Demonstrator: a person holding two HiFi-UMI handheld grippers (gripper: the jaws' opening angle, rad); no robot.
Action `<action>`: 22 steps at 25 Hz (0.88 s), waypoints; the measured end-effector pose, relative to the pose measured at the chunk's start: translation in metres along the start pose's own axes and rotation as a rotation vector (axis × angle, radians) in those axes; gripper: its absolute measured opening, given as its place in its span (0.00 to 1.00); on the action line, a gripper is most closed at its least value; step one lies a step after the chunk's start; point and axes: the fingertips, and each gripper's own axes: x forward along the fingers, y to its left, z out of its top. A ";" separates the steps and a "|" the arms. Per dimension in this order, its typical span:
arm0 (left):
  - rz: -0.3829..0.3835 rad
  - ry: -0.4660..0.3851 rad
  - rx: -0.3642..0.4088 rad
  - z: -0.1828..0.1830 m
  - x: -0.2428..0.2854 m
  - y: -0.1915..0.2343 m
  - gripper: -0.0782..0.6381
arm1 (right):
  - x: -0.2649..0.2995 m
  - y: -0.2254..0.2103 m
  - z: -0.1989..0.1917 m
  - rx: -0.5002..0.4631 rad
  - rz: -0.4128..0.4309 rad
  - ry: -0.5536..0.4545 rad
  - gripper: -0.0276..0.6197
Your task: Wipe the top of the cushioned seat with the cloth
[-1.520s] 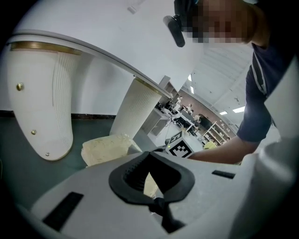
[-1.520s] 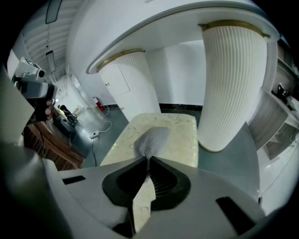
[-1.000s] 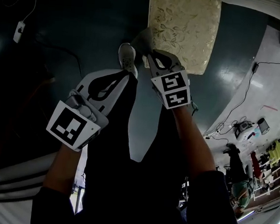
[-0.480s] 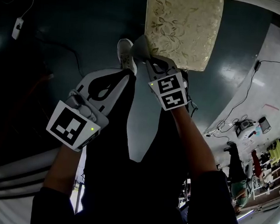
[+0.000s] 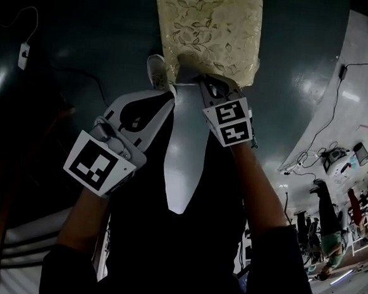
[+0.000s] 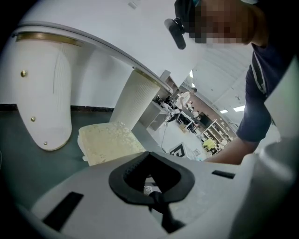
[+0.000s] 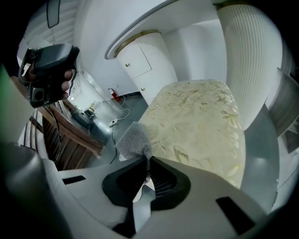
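okay, right gripper (image 7: 148,161) has its jaws pinched tight on the cloth (image 7: 134,137). the grey wad pokes out past the tips, so the loose end is what would meet fabric. it sits right at the near edge of the seat (image 7: 196,121), which stretches away ahead with its pale leafy top fully open. that looks like a setup for a stroke across the top. whether the cloth actually touches the seat, i can't tell, and i'd judge the wiping barely begun.

left gripper (image 6: 148,156) is closed as well, with nothing between its jaws. it's held low and back from the seat, probably parked so the top stays free for the working hand.

count: two grippers, one cloth, one seat, and one shoe (image 5: 156,71) on the dark floor (image 5: 84,40) by the seat's near corner.
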 end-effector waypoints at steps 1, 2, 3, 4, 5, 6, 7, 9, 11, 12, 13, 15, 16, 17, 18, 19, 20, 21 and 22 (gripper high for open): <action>-0.004 0.007 0.005 0.002 0.006 -0.003 0.12 | -0.004 -0.006 -0.003 0.009 -0.005 -0.004 0.10; -0.009 0.012 0.011 0.003 0.011 -0.007 0.12 | -0.009 -0.012 -0.006 0.018 -0.011 -0.006 0.10; -0.016 0.017 0.017 0.005 0.017 -0.012 0.12 | -0.013 -0.017 -0.009 0.025 -0.016 -0.008 0.10; -0.023 0.021 0.023 0.007 0.022 -0.016 0.12 | -0.018 -0.023 -0.012 0.032 -0.022 -0.009 0.10; -0.030 0.027 0.027 0.009 0.028 -0.019 0.12 | -0.022 -0.029 -0.016 0.040 -0.028 -0.010 0.10; -0.036 0.033 0.032 0.010 0.033 -0.022 0.12 | -0.026 -0.035 -0.018 0.048 -0.035 -0.011 0.10; -0.041 0.038 0.037 0.012 0.037 -0.025 0.12 | -0.029 -0.041 -0.021 0.057 -0.041 -0.015 0.10; -0.051 0.049 0.048 0.016 0.046 -0.029 0.12 | -0.035 -0.051 -0.024 0.078 -0.055 -0.025 0.10; -0.061 0.057 0.060 0.020 0.054 -0.034 0.12 | -0.043 -0.063 -0.029 0.096 -0.070 -0.031 0.10; -0.066 0.061 0.065 0.022 0.058 -0.037 0.12 | -0.047 -0.068 -0.031 0.104 -0.077 -0.031 0.10; -0.071 0.065 0.070 0.024 0.062 -0.039 0.12 | -0.051 -0.073 -0.032 0.114 -0.083 -0.031 0.10; -0.080 0.072 0.082 0.030 0.069 -0.043 0.12 | -0.058 -0.082 -0.035 0.136 -0.095 -0.035 0.10; -0.084 0.074 0.087 0.034 0.072 -0.045 0.12 | -0.061 -0.087 -0.036 0.146 -0.100 -0.034 0.10; -0.087 0.076 0.091 0.037 0.075 -0.046 0.12 | -0.064 -0.091 -0.038 0.155 -0.106 -0.030 0.10; -0.089 0.077 0.095 0.040 0.078 -0.048 0.12 | -0.067 -0.095 -0.040 0.163 -0.111 -0.027 0.10; -0.091 0.077 0.099 0.043 0.080 -0.050 0.12 | -0.070 -0.100 -0.042 0.170 -0.117 -0.027 0.10; -0.093 0.077 0.103 0.046 0.083 -0.051 0.12 | -0.072 -0.104 -0.043 0.177 -0.122 -0.028 0.10; -0.096 0.078 0.106 0.048 0.086 -0.052 0.12 | -0.074 -0.109 -0.044 0.187 -0.129 -0.032 0.10; -0.098 0.079 0.108 0.050 0.089 -0.054 0.12 | -0.075 -0.114 -0.046 0.197 -0.135 -0.034 0.10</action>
